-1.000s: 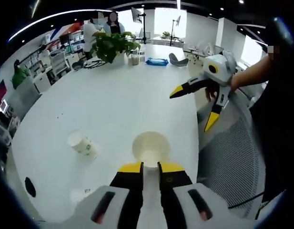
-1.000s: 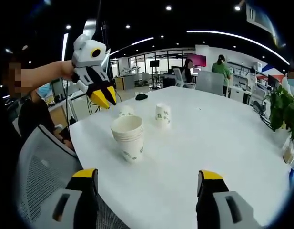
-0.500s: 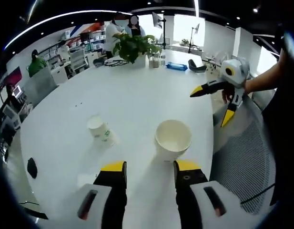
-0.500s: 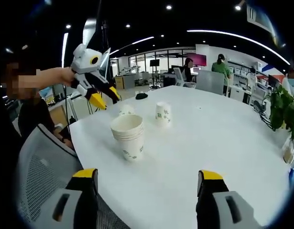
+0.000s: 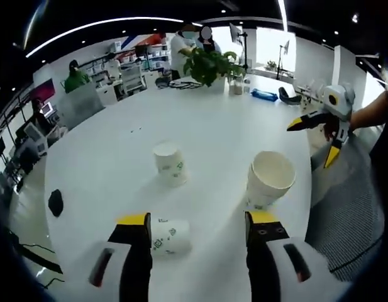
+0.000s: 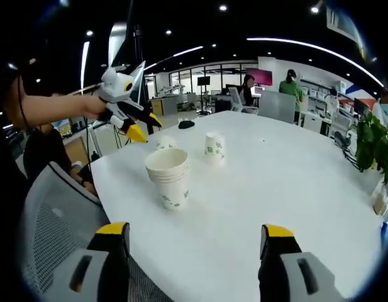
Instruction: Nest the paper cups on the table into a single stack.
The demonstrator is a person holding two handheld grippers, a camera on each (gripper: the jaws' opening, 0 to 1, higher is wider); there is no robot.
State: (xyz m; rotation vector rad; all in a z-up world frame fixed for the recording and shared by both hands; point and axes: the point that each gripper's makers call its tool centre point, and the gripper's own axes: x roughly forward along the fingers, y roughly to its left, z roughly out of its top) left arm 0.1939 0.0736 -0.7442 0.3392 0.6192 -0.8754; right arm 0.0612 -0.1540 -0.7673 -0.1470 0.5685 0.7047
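Note:
A stack of nested paper cups stands upright near the table's edge. One loose cup stands upside down farther in. Another cup lies on its side between my left gripper's jaws, close to the left one and untouched; from the right gripper view this cup sits behind the stack. My left gripper hovers open above that cup. My right gripper is open and empty, held off the table's edge short of the stack.
The white table stretches far beyond the cups. A grey mesh chair sits at the near edge. A potted plant and a blue item stand at the far end, and a black object lies at one side.
My left gripper let go of the stack's top cup, opened wide and drew back toward the lying cup. The stack stays put. The right gripper has held still.

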